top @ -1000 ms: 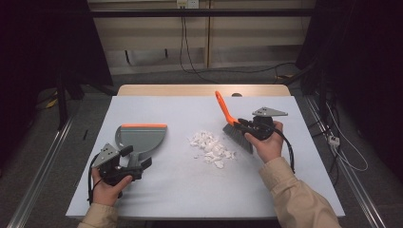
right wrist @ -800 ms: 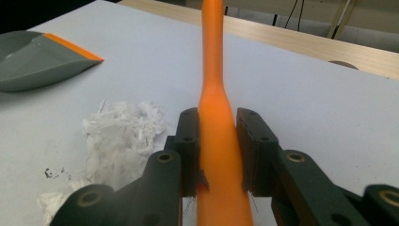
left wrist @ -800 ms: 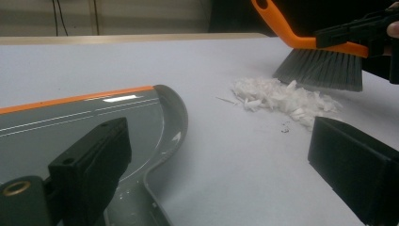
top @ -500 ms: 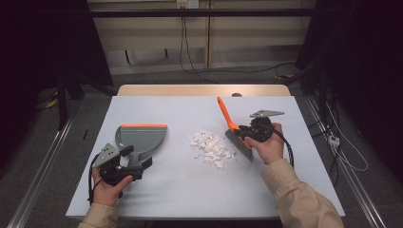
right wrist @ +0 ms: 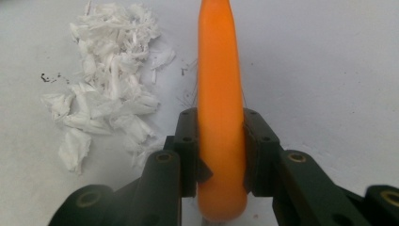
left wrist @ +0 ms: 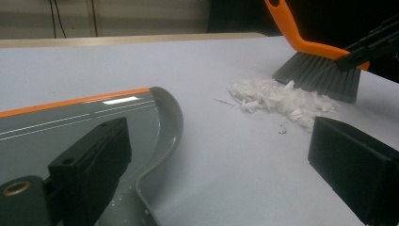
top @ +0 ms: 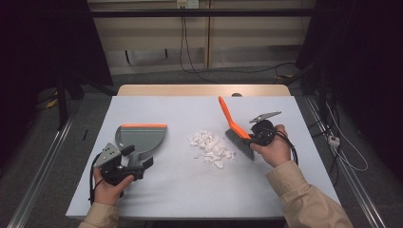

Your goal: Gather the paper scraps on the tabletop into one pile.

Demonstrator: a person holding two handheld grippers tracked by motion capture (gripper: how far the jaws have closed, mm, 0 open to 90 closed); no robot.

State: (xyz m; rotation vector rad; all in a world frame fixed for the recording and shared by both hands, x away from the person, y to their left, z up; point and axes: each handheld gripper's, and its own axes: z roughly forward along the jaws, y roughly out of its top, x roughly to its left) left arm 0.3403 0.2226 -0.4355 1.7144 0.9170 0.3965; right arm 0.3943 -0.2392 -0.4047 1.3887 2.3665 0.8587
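1. Nearest, at the left of the white-covered table [top: 157, 194], the person's left hand [top: 108, 189] holds the left gripper [top: 136, 160]; its two black jaws stand wide apart and clamp nothing; in the left gripper view one jaw sits over the handle end of the dustpan and the other over bare table to the right.
2. Just beyond that gripper lies the grey plastic dustpan with an orange lip [top: 141, 138], flat on the table at the near left, its orange edge on the far side; in the left gripper view the pan [left wrist: 70, 122] has a raised, curved grey rim.
3. At the right, a little farther off, the person's right hand [top: 273, 149], in a beige sleeve [top: 304, 199], holds the right gripper [top: 254, 136]; its jaws have just been closing and are pressed on either side of the brush's orange handle, as the right gripper view shows.
4. The hand brush with grey bristles and an orange plastic handle [top: 233, 126] stands tilted; its bristles meet the table just right of the scraps, and its handle rises toward the far left.
5. In the middle of the table, between dustpan and brush, lies a loose heap of torn white paper scraps [top: 211, 148]; the bristles touch its right edge; the dustpan is well apart from it.
6. Farthest, cables [top: 190, 57] run across the grey floor past the table's wooden far edge [top: 204, 90].
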